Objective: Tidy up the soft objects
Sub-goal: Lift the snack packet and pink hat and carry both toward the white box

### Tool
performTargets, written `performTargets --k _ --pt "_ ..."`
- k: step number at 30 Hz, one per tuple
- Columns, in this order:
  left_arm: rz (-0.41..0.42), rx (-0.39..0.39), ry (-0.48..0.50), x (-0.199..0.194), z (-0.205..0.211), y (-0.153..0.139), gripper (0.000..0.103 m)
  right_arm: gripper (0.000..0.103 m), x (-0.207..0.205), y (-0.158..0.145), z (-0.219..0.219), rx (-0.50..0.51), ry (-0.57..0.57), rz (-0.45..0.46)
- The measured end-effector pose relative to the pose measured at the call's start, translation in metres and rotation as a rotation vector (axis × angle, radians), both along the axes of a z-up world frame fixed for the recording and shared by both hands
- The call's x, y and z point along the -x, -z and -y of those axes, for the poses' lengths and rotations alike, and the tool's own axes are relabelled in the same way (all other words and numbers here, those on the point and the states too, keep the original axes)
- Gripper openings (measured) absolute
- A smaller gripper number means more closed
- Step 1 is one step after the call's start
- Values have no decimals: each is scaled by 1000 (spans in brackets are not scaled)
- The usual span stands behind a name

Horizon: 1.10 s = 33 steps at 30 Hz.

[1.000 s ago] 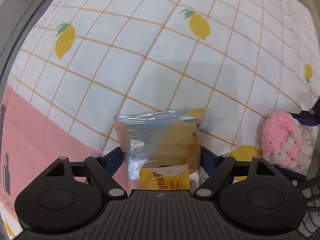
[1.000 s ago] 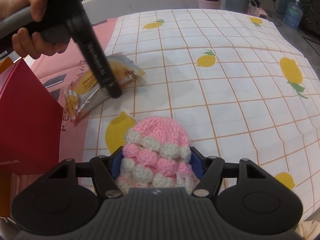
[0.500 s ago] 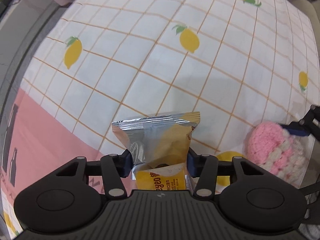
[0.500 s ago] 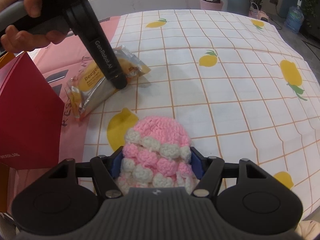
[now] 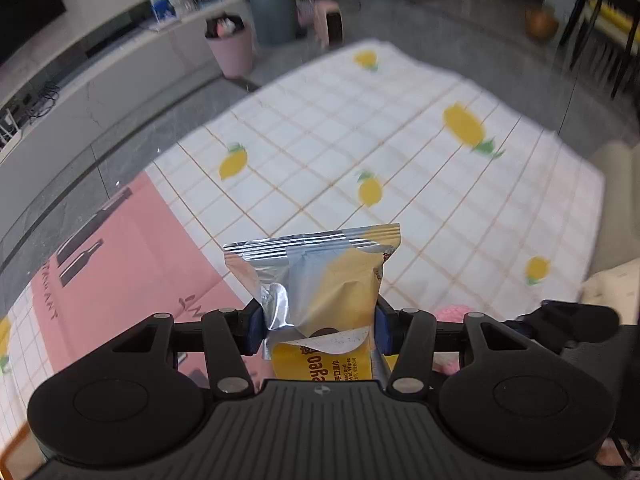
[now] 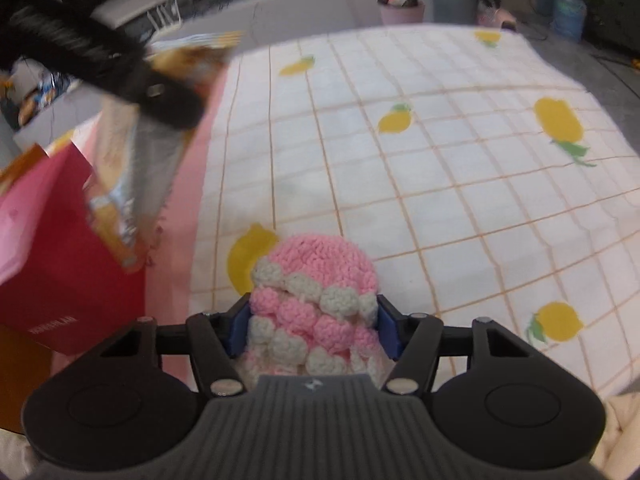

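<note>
My left gripper [image 5: 318, 330] is shut on a silver and yellow wet-wipes packet [image 5: 328, 280] and holds it raised above the lemon-print cloth [image 5: 400, 160]. In the right wrist view the packet [image 6: 136, 168] hangs blurred from the left gripper [image 6: 168, 100] over a red box [image 6: 60, 264]. My right gripper [image 6: 312, 328] is shut on a pink and white crocheted hat [image 6: 316, 284], held low over the cloth [image 6: 440, 160]. A bit of the hat shows in the left wrist view [image 5: 450, 314].
A pink mat [image 5: 132, 248] lies left of the cloth. The red box stands at the left edge with an orange surface [image 6: 20, 356] below it. A pink bin [image 5: 232, 50] and a grey bin [image 5: 274, 14] stand on the floor beyond.
My left gripper has closed on the packet and lifted it off the cloth, swinging up towards the red box. My right gripper has kept its hold on the hat.
</note>
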<state>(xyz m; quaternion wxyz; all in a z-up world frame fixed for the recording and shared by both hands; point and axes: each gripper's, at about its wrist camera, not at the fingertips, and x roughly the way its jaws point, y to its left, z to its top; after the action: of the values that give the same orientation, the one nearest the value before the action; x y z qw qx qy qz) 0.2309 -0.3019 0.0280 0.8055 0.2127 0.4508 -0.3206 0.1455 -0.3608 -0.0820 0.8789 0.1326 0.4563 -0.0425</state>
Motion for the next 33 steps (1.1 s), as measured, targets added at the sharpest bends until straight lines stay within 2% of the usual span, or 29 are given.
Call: performTargets --k 3,9,11,13,16,21,23,28,33 --pt "40 115 -16 24 -27 -35 58 61 20 -19 -8 -15 11 52" --pt "177 187 -73 68 -87 -102 58 62 57 -73 -43 -6 -18 195" --pt "217 195 -104 81 -108 -120 58 62 66 -93 -62 2 -47 243" --pt "259 170 -119 96 -130 -132 58 62 72 -112 -84 14 -91 284" --pt "269 139 -170 113 -166 -140 58 62 81 -139 -123 54 -177 356" --pt "303 54 -275 124 -223 -117 58 62 87 -171 -179 63 -310 459" --pt "273 47 -329 119 -240 -99 58 63 84 -175 -200 63 -373 472" --pt "205 42 -409 90 -264 -52 58 63 68 -168 -237 123 -472 440" --pt "108 9 -505 32 -274 -7 58 63 53 -144 -247 89 -496 411"
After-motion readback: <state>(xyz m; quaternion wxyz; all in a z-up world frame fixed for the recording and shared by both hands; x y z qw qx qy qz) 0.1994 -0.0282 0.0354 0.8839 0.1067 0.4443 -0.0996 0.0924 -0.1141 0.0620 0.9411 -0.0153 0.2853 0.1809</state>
